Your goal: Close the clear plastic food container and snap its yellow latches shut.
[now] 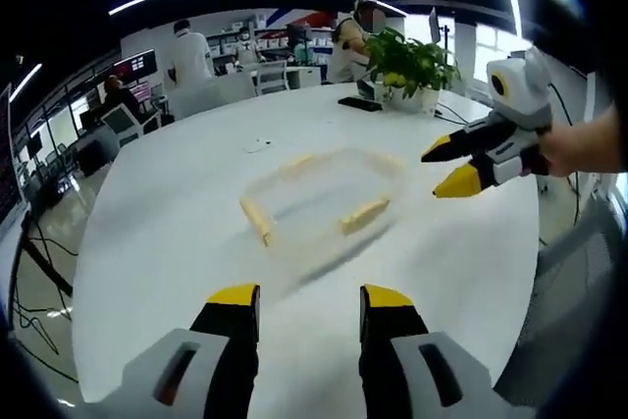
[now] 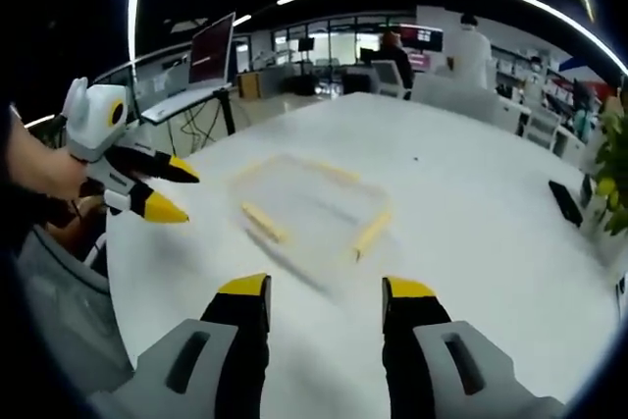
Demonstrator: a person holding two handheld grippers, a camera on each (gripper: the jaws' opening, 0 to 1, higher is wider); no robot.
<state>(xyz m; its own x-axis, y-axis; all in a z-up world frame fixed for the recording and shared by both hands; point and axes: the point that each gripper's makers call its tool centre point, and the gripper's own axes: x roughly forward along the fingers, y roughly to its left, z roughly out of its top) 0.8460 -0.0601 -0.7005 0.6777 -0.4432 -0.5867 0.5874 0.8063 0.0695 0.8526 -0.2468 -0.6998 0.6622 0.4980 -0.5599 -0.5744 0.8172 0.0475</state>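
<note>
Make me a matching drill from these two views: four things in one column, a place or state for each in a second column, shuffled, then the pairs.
Things
1. clear container
2. potted plant
3. left gripper
4. right gripper

Places or states
A. jaws apart, holding nothing, with the other gripper at the right of its view
B. on the white table, yellow latches around its rim, both grippers clear of it
C. at the far table edge, beside a dark flat device
D. jaws apart, holding nothing, with the other gripper at the left of its view

Pairs: 1-B, 2-C, 3-A, 4-D

Bright overhead strips, motion-blurred centre.
</note>
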